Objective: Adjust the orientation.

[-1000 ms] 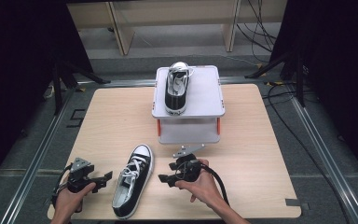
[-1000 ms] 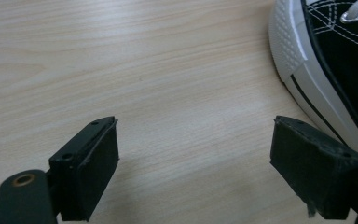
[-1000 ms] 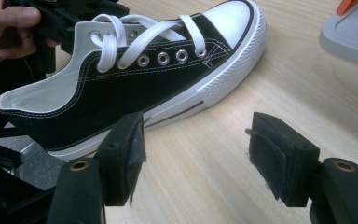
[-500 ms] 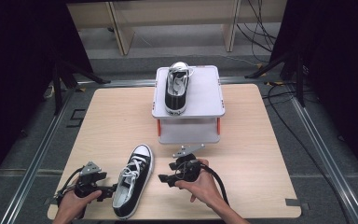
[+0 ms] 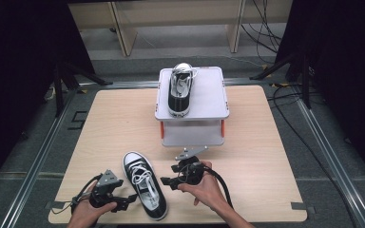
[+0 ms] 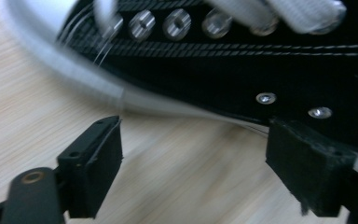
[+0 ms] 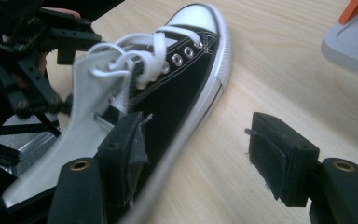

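You hold the left gripper (image 5: 123,202) low at the near left corner of the wooden table (image 5: 266,142), its jaws spread wide and holding nothing. In the left gripper view the two black jaws stand well apart over bare wood, with the black side of the near shoe (image 6: 261,60) just beyond their tips; its metal eyelets and white sole edge are close and blurred.

The near shoe (image 5: 145,185), black with a white toe cap and white laces, lies on the table between your two hands, toe pointing away from you.

Your right hand (image 5: 204,190) holds the right gripper (image 5: 168,181) just to the right of that shoe. In the right gripper view its jaws are released and wide: one jaw sits against the shoe's side by the opening, the other stands over bare wood, apart from the sole. Whether the first jaw touches the canvas cannot be told.

A second shoe (image 5: 180,90) of the same kind rests on top of the grey stand (image 5: 209,102) at the far middle of the table, on its left half.
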Motion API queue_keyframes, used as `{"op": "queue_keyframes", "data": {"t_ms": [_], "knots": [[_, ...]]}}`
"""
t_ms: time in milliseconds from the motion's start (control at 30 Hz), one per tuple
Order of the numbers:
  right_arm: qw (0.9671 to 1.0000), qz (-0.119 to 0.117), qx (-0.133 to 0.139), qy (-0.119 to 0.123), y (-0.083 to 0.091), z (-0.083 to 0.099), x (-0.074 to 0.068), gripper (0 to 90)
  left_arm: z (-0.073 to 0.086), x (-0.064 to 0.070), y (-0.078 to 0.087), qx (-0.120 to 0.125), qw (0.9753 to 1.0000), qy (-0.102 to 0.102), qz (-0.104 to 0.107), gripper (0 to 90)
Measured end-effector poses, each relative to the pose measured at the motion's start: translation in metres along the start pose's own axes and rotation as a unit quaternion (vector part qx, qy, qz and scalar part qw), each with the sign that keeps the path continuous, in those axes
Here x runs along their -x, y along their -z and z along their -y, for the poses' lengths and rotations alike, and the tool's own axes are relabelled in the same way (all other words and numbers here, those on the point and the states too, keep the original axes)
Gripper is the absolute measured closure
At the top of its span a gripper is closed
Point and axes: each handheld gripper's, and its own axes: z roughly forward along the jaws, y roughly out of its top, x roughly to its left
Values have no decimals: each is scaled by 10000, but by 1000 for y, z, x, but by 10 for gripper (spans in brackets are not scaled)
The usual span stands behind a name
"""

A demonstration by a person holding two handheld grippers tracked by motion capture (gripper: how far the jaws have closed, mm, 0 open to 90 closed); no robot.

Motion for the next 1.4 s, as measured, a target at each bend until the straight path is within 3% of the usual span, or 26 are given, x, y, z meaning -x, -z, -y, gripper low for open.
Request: {"op": "queue_keyframes", "data": {"t_ms": [33, 67, 100, 167, 233, 267, 300, 333, 500, 733, 833, 933, 1033, 1067, 1133, 1200, 1333, 1367, 1400], "knots": [[9999, 90, -20, 40, 1, -1, -2, 376, -2, 3, -2, -11, 10000, -23, -90, 164], [10000, -34, 7, 91, 0, -2, -1, 380, -3, 6, -3, -59, 9999, -13, -137, 150], [9999, 23, -9, 115, 1, -3, -2, 383, -3, 6, -3, -17, 9999, -2, -169, 145], [9998, 80, -23, 187, 1, -5, -5, 392, -1, 6, -2, 8, 9999, 50, -144, 150], [9994, 113, -22, 326, -1, -8, -7, 406, -1, 3, 1, 17, 9997, 66, -228, 163], [9985, 131, 21, 540, -2, -10, -7, 413, -1, 2, 3, 23, 9996, 89, -252, 162], [9987, 110, -24, 501, -3, -11, -10, 426, 0, 0, 5, 54, 9995, 131, -273, 162], [9977, 123, -22, 668, -6, -13, -11, 434, 0, -1, 6, 53, 9994, 185, -289, 162], [9954, 154, -180, 932, -17, -22, -21, 471, 1, -10, 13, 34, 9982, 309, -516, 161], [9943, 103, -358, 1000, -32, -25, -24, 486, 5, -27, 21, -21, 9939, 396, -1025, 161], [9942, 98, -417, 986, -37, -26, -24, 489, 8, -35, 22, 66, 9916, 546, -1169, 161], [9941, 91, -471, 968, -42, -26, -23, 494, 11, -43, 22, 98, 9899, 650, -1258, 161], [9936, 90, -502, 1005, -46, -27, -22, 498, 13, -49, 25, -25, 9908, 601, -1216, 161], [9937, 81, -536, 979, -47, -27, -22, 501, 14, -49, 22, 69, 9891, 718, -1283, 161], [9933, 107, -542, 1016, -49, -28, -20, 505, 16, -53, 21, 57, 9885, 751, -1308, 161], [9940, 113, -641, 882, -51, -27, -21, 512, 17, -58, 22, 44, 9872, 798, -1381, 161], [9930, 77, -675, 971, -57, -28, -18, 531, 20, -65, 22, 37, 9850, 923, -1461, 161], [9934, 91, -747, 863, -58, -27, -18, 537, 21, -67, 22, 47, 9845, 966, -1460, 161], [9921, 97, -695, 1036, -60, -28, -17, 539, 21, -67, 22, 31, 9843, 961, -1477, 161]]}}
